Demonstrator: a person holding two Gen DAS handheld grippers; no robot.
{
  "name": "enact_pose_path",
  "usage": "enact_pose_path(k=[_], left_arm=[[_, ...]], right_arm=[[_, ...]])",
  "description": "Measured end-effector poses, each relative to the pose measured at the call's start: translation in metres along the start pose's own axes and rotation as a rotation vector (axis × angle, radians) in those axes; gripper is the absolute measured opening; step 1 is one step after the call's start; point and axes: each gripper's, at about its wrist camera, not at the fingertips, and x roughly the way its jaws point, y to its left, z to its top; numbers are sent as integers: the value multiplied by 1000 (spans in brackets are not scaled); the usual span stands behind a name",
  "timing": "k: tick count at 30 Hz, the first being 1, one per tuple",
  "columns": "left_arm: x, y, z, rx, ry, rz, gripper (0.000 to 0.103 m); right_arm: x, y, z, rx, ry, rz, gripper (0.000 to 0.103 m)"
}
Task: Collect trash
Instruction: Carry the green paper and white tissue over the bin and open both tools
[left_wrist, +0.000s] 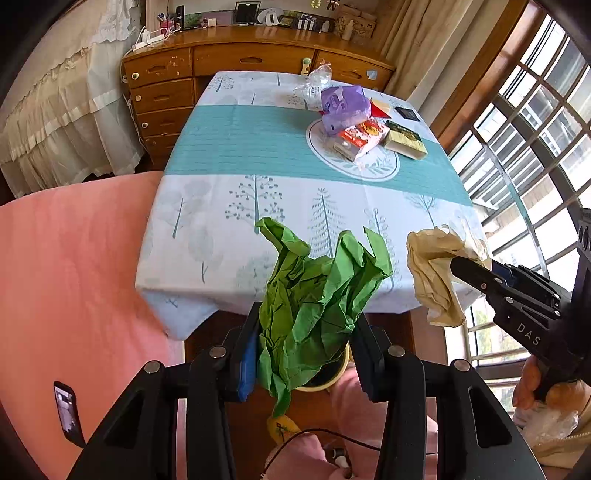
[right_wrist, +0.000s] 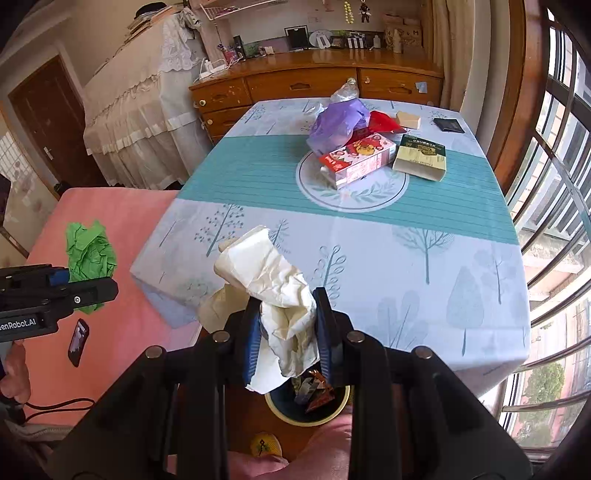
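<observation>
Table (right_wrist: 369, 266) under a white-and-teal tree-print cloth, wooden dresser (left_wrist: 236, 62) behind it. At the table's far middle, uncollected: purple plastic bag (right_wrist: 338, 123), red-and-pink carton (right_wrist: 356, 158), flat green-and-cream box (right_wrist: 421, 157), clear crumpled plastic (left_wrist: 314, 83), small black packet (right_wrist: 448, 124).

Below the near table edge, on the floor: round bin with pale yellow rim (right_wrist: 306, 402), wrappers already inside.

Left gripper (left_wrist: 304, 347) clenched on a crumpled green paper wad (left_wrist: 314, 295), held off the table, over the bin's rim as its own view shows it. Right gripper (right_wrist: 286, 336) clamped on a crumpled cream paper wad (right_wrist: 275, 291), above the bin mouth.

Handling, my judgement: both wads light, soft, springy; they compress without damage and hold anywhere in the bulk, best through the thick middle, since loose flaps may tear or slip. Likely to drop free once the jaws part, though a fold could snag on a finger pad.
</observation>
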Motion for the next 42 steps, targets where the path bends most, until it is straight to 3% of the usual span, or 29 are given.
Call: enact_pose_path(k=[7,15,25,38,42], left_arm=[[4,6,-56,22,83,-14,43],[34,-18,-75,56,143,-39,43],[150,-37,-107,65,278,-43,43],[332,-28,-143,27,347,20,44],[372,-22,-150,11,378,16,52]], right_arm=[[-10,32,-58,27,80,-7,23],[-12,26,-95,63,150,-30,23],[80,-30,-159,287,300,-55,23],[228,-95,-226,397,360,-92,23],[263,-107,-243,410,377,-87,23]])
